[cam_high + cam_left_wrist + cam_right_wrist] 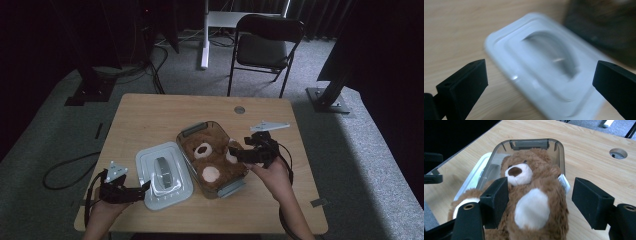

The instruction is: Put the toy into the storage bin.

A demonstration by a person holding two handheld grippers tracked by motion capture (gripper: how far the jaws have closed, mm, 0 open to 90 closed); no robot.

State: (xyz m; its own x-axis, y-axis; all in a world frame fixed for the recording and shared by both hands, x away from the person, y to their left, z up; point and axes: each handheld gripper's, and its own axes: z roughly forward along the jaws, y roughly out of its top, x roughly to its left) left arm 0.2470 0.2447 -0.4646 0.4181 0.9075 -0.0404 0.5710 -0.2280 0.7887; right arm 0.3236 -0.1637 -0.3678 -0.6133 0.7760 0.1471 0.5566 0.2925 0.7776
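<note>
A brown teddy bear lies on its back in a clear plastic container at the middle of the table. In the right gripper view, the bear has one leg with a white foot pad between the jaws of my right gripper. The left jaw is against the fur and the right jaw stands clear, so it is open. In the high view this gripper is at the container's right side. The white lid lies left of the container. My left gripper is open at its near left edge, with the blurred lid ahead.
The wooden table has a round cable hole at the back. A black folding chair stands behind it on grey carpet. A cable loops on the floor at the left. A dark stand base sits at the back right.
</note>
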